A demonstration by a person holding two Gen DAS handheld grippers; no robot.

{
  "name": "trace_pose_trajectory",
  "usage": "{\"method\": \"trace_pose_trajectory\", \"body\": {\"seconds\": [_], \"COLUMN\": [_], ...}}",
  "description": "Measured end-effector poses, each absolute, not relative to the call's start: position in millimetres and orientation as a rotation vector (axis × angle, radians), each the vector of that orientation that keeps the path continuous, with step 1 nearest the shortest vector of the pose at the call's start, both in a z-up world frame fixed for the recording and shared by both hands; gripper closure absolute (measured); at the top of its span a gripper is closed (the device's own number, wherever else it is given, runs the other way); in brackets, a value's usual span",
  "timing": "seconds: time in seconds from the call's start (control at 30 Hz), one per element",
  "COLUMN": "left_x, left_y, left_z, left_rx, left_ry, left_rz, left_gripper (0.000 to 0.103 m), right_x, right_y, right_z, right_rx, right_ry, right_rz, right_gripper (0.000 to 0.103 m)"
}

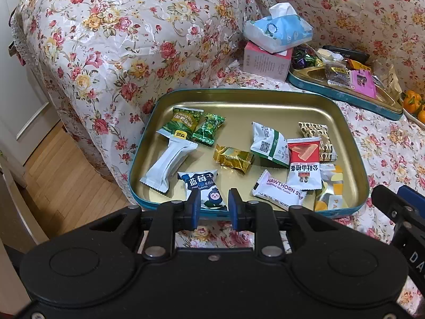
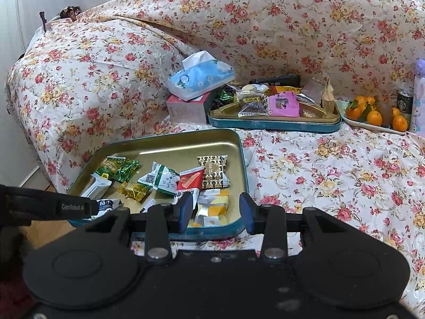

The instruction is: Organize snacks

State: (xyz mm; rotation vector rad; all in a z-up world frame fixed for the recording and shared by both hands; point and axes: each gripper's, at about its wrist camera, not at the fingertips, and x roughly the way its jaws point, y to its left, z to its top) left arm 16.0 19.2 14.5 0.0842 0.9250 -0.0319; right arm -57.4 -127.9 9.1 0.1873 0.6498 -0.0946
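Snacks: wrapped pieces loose in near tin, on floral sofa. Far tin, more snacks, behind; tissues left of it, oranges right. Left tool: jaws slightly apart, empty, at near rim. Right tool: likewise, empty.

Wrapped snacks scattered flat in gold tin (teal-rimmed).

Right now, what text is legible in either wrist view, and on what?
"HAWTHORN": white wrapper in the near tin tray.
"GenRobot.AI": left tongs' arm, seen from the right wrist.
"Meltyk..." (partly legible): gold candy.
"P": yellow-white packet.
Chinese print on the blue, red and pink packs, QR pack, drink can logo: not readable.
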Motion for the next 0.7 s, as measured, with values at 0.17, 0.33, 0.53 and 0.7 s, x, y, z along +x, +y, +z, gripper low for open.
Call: {"method": "trace_pose_trajectory", "body": {"seconds": [0.17, 0.33, 0.53, 0.7], "left_x": [15.3, 15.9, 17.9, 18.2], "left_y": [19.6, 19.8, 20.7, 21.1], "left_z": [14.4, 13.8, 12.9, 13.1], "left_rx": [0.075, 0.074, 0.074, 0.070], "left_ry": [0.928, 0.936, 0.937, 0.932], "left_rz": [-0.034, -0.034, -0.033, -0.028], "left_gripper": [0.070, 0.070, 0.070, 0.069], "right_x": [-57.7, -57.2, -56.6, -56.8], "right_y": [-127.5, -126.7, -126.8, -127.5], "right_z": [9.8, 9.8, 10.0, 10.0], "right_rx": [0.184, 0.184, 0.178, 0.181], "right_ry": [0.650, 0.652, 0.656, 0.656], "right_rz": [-0.090, -0.090, -0.079, -0.079], "right_gripper": [0.062, 0.062, 0.062, 0.062]}}
